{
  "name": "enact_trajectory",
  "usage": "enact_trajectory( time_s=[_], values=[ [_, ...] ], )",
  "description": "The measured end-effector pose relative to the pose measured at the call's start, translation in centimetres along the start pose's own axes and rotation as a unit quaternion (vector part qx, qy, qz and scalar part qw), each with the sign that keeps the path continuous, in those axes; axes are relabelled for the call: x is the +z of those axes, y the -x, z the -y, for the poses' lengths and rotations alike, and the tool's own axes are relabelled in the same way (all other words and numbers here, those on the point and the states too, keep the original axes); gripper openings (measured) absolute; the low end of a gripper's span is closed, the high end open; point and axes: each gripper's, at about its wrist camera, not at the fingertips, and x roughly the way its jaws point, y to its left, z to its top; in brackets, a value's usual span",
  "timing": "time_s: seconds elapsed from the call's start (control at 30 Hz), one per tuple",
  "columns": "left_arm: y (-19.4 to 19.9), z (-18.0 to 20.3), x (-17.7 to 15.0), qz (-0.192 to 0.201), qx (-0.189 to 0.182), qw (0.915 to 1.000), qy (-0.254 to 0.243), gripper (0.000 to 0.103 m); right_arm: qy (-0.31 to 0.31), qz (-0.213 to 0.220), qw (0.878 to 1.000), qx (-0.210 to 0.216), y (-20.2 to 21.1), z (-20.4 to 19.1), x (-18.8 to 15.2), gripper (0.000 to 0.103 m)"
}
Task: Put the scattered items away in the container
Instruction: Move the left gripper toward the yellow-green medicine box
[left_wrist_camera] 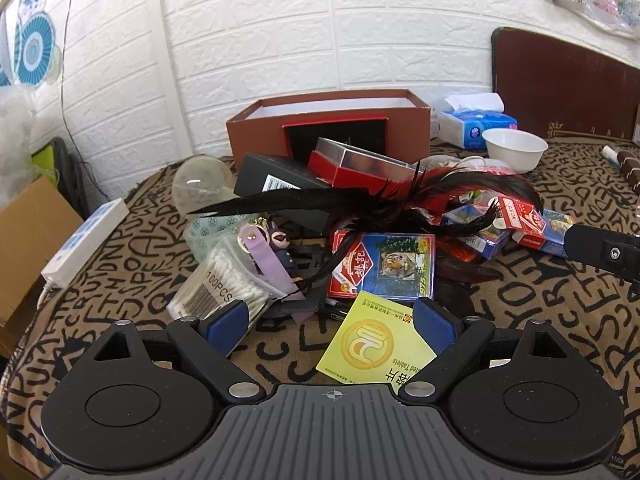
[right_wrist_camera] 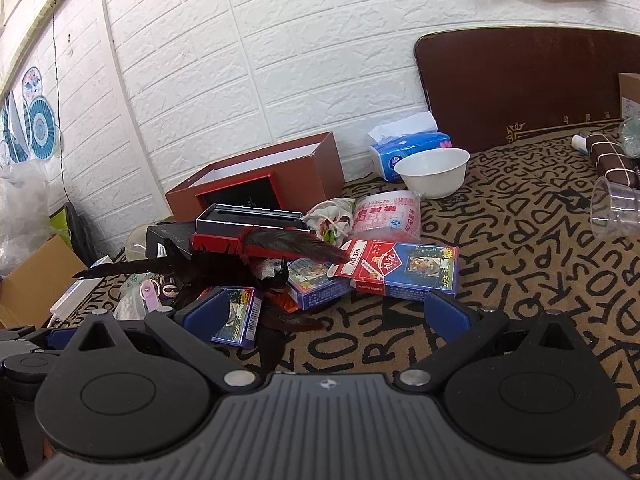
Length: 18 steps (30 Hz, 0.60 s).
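An open brown box [left_wrist_camera: 256, 136] [right_wrist_camera: 329, 164] stands by the white wall behind a heap of small items. In the left wrist view my left gripper [left_wrist_camera: 331, 316] is open low over the cloth. A yellow-green tablet box [left_wrist_camera: 370, 344] lies flat between its fingers, against the right pad [left_wrist_camera: 436, 322]; a bag of cotton swabs [left_wrist_camera: 224, 280] lies by the left one. A tiger card pack [left_wrist_camera: 384, 266] and black-red feathers [left_wrist_camera: 360, 200] lie just ahead. My right gripper [right_wrist_camera: 326, 312] is open and holds nothing, with card packs [right_wrist_camera: 404, 268] [right_wrist_camera: 236, 316] before it.
A white bowl [right_wrist_camera: 434, 172], a tissue pack [right_wrist_camera: 404, 148] and a pink-printed packet [right_wrist_camera: 386, 214] lie right of the box. A white power strip [left_wrist_camera: 86, 236] and a cardboard carton [left_wrist_camera: 28, 248] are at the left edge. A clear plastic cup [right_wrist_camera: 614, 210] lies at far right.
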Motion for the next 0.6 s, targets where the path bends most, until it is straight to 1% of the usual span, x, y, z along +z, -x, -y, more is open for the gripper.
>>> enact_trajectory(
  time_s=[0.1, 0.23, 0.6],
  values=[
    [-0.21, -0.06, -0.38, 0.011, -0.001, 0.9999, 0.003, 0.095, 0.003, 0.000, 1.000, -0.001, -0.04, -0.07, -0.02, 0.103],
    [-0.64, -0.04, -0.52, 0.010, 0.012, 0.9999, 0.002, 0.095, 0.004, -0.005, 1.000, -0.001, -0.15, -0.07, -0.14, 0.103],
    [-0.81, -0.77, -0.54, 0.007, 0.016, 0.9997, 0.016, 0.095, 0.015, -0.009, 1.000, 0.005, -0.18, -0.51, -0.41, 0.103]
  ],
)
